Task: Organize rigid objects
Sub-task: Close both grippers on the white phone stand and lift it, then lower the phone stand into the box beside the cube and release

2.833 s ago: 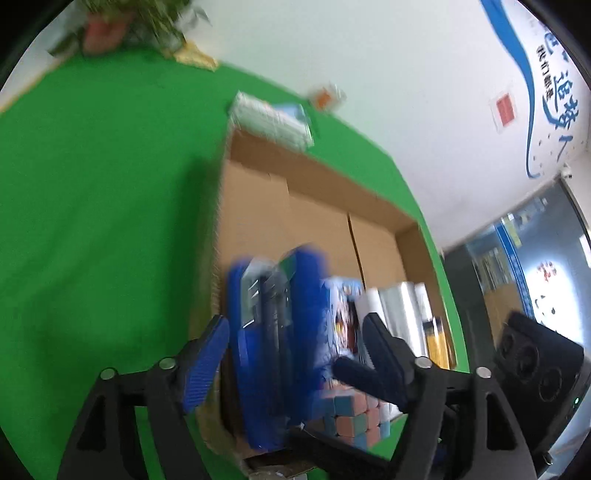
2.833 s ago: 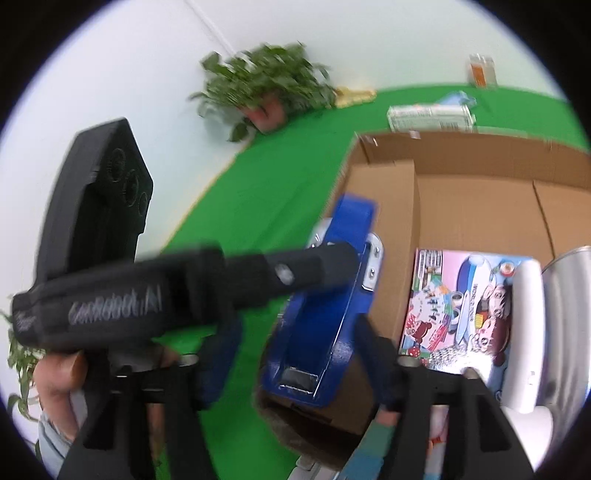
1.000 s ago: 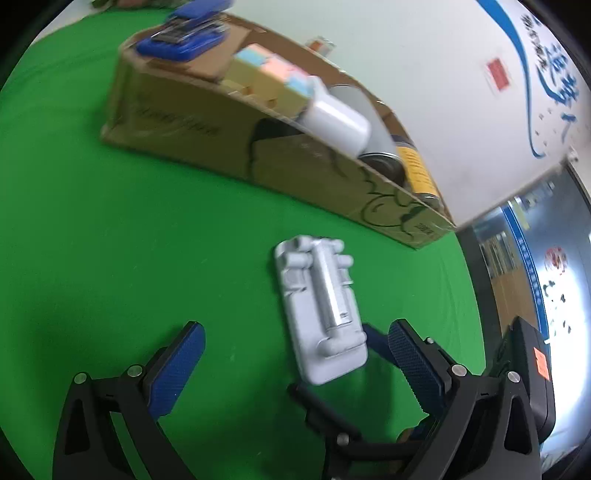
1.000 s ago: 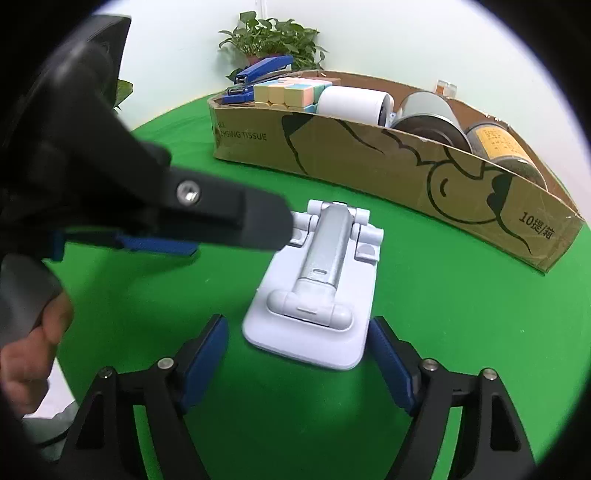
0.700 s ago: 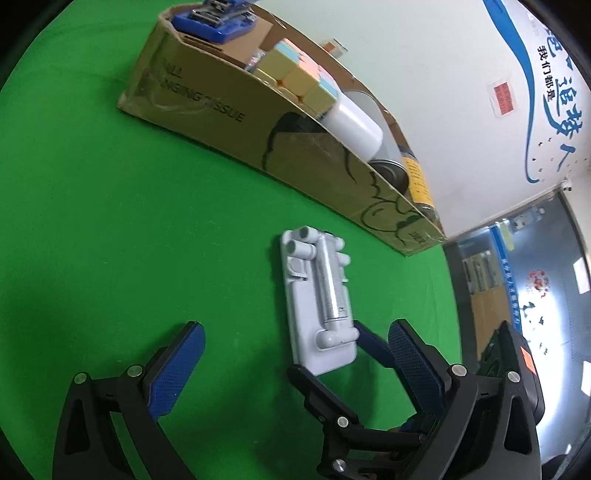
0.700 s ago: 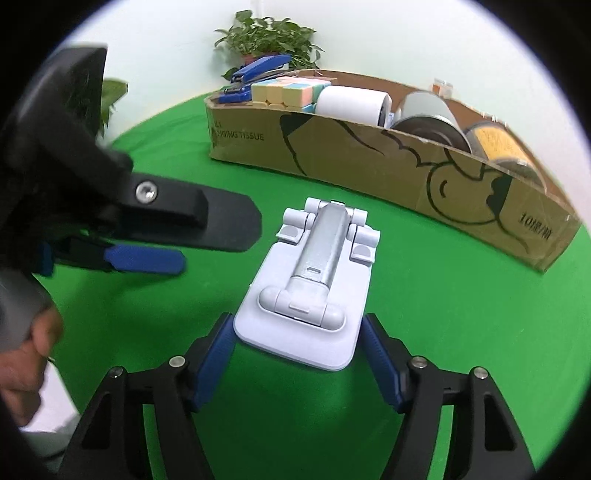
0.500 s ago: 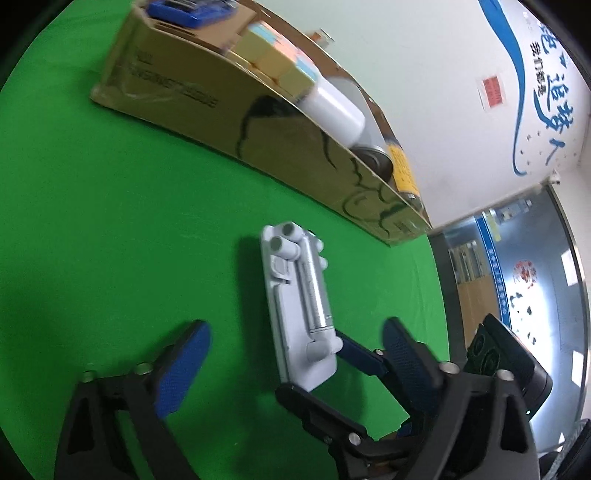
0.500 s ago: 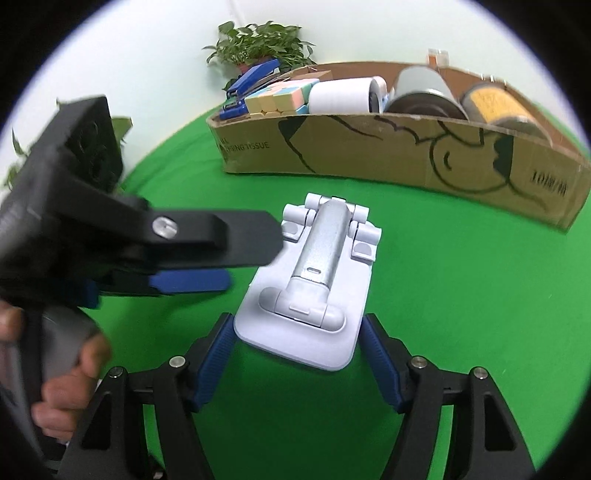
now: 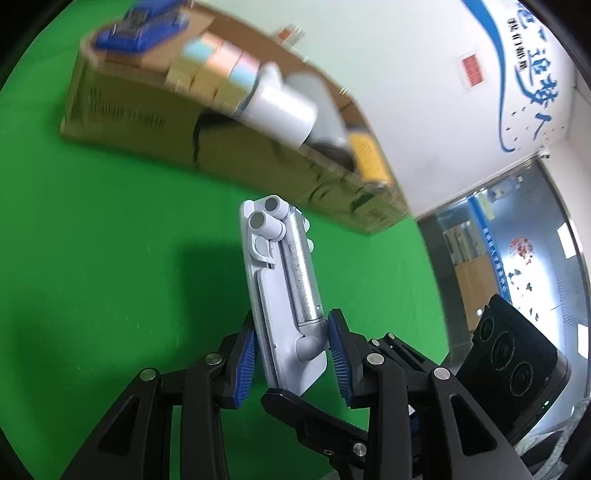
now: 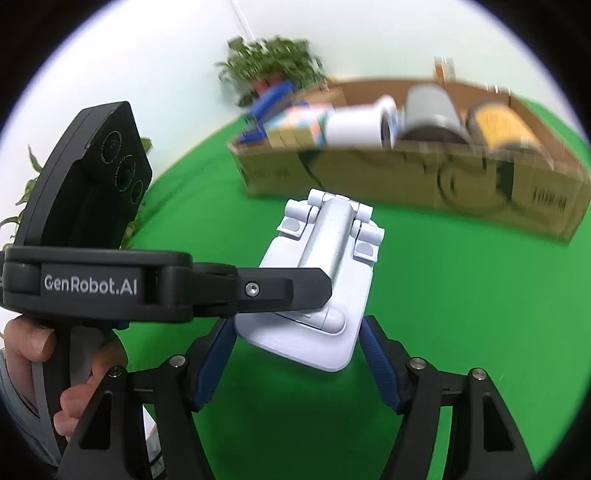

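Now both claws pinch one white folding phone stand [image 9: 286,295], held tilted above the green tablecloth [image 9: 110,258]. Left gripper [image 9: 291,356]: jaws have just been closing and its blue pads press the stand's two faces. Right gripper [image 10: 295,356] clamps the stand's side edges. Behind sits a cardboard box [image 10: 424,177] with a stapler [image 9: 142,27], puzzle cube [image 9: 214,68], white roll [image 10: 360,125] and cans.

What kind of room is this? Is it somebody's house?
Probably an office or lab, not a house: a table under bright green cloth, a white wall with a blue painted logo and writing, and a glass-fronted doorway beside it.
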### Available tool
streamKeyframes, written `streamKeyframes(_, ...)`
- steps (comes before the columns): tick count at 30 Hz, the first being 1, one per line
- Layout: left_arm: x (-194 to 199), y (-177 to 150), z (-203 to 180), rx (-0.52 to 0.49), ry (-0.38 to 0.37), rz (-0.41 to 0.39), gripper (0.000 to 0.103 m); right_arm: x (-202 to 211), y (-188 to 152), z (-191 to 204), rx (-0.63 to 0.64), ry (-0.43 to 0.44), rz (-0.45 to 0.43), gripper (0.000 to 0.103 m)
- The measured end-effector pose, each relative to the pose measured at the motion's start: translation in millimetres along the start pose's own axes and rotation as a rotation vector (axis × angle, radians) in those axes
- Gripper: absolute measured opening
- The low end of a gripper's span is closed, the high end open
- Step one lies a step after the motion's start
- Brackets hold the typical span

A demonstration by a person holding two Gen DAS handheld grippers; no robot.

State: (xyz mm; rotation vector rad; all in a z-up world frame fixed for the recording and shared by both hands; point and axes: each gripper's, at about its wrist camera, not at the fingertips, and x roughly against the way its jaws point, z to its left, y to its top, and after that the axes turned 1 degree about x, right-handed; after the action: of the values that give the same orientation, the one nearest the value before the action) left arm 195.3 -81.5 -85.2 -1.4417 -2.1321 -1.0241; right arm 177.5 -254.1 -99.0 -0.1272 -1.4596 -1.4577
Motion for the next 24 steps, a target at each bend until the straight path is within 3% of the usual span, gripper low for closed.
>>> streamKeyframes(13,87,70,-78,-0.236,-0.012,-0.185,0.033,57,78,39,0.156,-0.094,-0.269,0.068)
streamKeyframes(20,114,122,-91,-0.289,0.01,-0.227,0.033,53,131,40,0.188,-0.101,-0.305,0.068)
streamKeyframes(24,109,170,-82,-0.257,0.029,-0.197,0.033,34,162,33,0.173,-0.087,-0.263,0.068)
